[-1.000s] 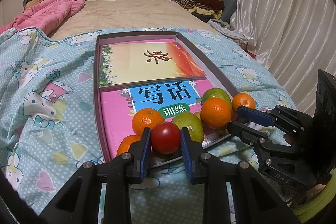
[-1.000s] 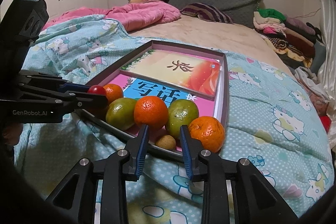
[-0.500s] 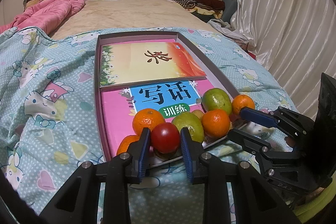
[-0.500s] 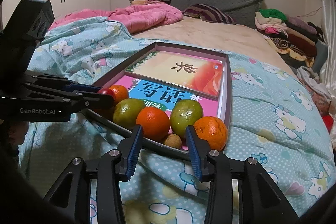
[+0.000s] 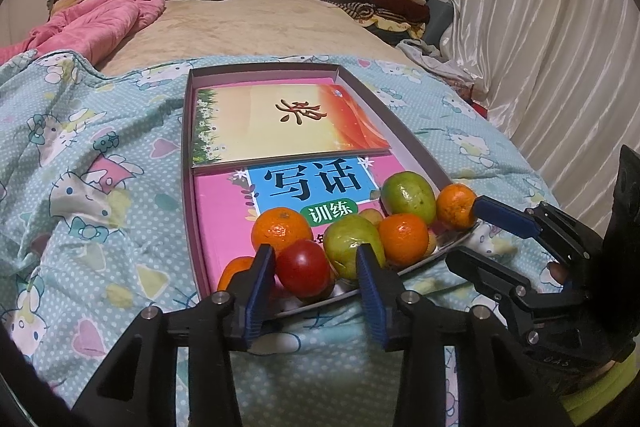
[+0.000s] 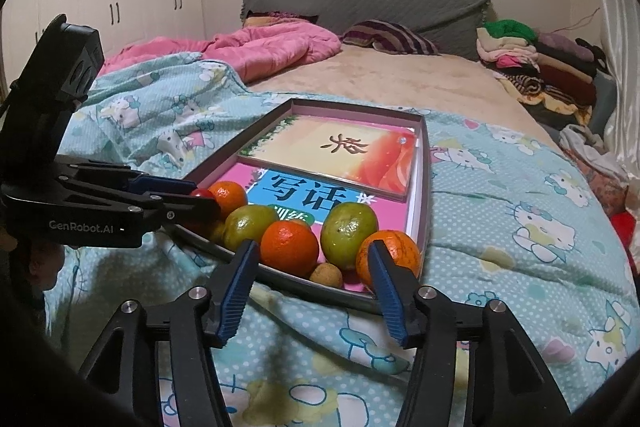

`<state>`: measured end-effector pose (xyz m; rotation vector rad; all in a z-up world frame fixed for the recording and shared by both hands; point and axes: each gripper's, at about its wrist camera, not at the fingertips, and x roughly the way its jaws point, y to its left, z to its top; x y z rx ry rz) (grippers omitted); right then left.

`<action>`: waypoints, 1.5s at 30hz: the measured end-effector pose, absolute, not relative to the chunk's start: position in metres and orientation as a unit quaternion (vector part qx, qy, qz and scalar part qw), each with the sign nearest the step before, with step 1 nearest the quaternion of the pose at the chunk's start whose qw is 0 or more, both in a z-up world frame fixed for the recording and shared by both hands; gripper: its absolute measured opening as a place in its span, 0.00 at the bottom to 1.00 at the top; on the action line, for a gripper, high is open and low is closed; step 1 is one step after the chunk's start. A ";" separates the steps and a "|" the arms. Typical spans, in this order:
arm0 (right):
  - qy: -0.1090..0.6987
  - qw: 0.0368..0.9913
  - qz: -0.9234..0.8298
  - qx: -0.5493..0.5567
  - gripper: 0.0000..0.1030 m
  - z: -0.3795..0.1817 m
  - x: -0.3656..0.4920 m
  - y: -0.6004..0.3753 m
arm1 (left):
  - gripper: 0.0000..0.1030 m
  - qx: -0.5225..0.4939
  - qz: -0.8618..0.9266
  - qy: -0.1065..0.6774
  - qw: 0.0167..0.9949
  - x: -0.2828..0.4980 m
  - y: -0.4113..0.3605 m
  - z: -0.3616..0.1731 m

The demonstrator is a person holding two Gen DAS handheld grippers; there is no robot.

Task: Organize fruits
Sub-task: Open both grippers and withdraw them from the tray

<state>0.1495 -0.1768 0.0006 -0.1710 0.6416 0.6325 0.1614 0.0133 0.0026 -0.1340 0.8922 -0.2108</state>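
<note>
A shallow box (image 5: 186, 147) lies on the bed, with fruit piled at its near end. In the left wrist view my left gripper (image 5: 316, 261) is opening around a red fruit (image 5: 304, 269). A gap shows at the right pad, and the fruit rests in the box. Oranges (image 5: 280, 229) and green fruits (image 5: 350, 243) lie behind it. In the right wrist view my right gripper (image 6: 312, 247) is opening with an orange (image 6: 289, 247) lying free between its fingers. Beside that orange are a green fruit (image 6: 349, 229), another orange (image 6: 394, 253) and a small brown fruit (image 6: 327, 275).
Two books (image 5: 288, 123) fill the far part of the box. A cartoon-print quilt (image 5: 80, 187) covers the bed around it. A pink blanket (image 6: 272, 47), a striped pillow (image 6: 390, 37) and stacked clothes (image 6: 532, 63) lie further back. Curtains (image 5: 540, 47) hang on the right.
Both grippers' jaws have spread apart. The left one let go of the red fruit. The right one let go of the orange, which now sits lower among the other fruit.
</note>
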 end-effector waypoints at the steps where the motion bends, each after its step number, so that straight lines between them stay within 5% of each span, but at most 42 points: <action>1: 0.308 0.898 0.304 -0.082 0.59 0.001 0.149 -0.177 | 0.44 -0.064 -0.101 0.430 0.895 0.161 0.013 0.004; 24: 0.283 0.917 0.275 -0.064 0.75 0.017 0.136 -0.191 | 0.66 -0.057 -0.087 0.417 0.903 0.142 0.011 0.021; 38: 0.273 0.924 0.263 -0.051 0.77 0.031 0.112 -0.203 | 0.91 -0.049 -0.057 0.385 0.920 0.106 0.008 0.035; 45: 0.285 0.923 0.256 -0.041 0.78 0.026 0.095 -0.211 | 0.94 -0.058 -0.040 0.389 0.918 0.086 0.008 0.026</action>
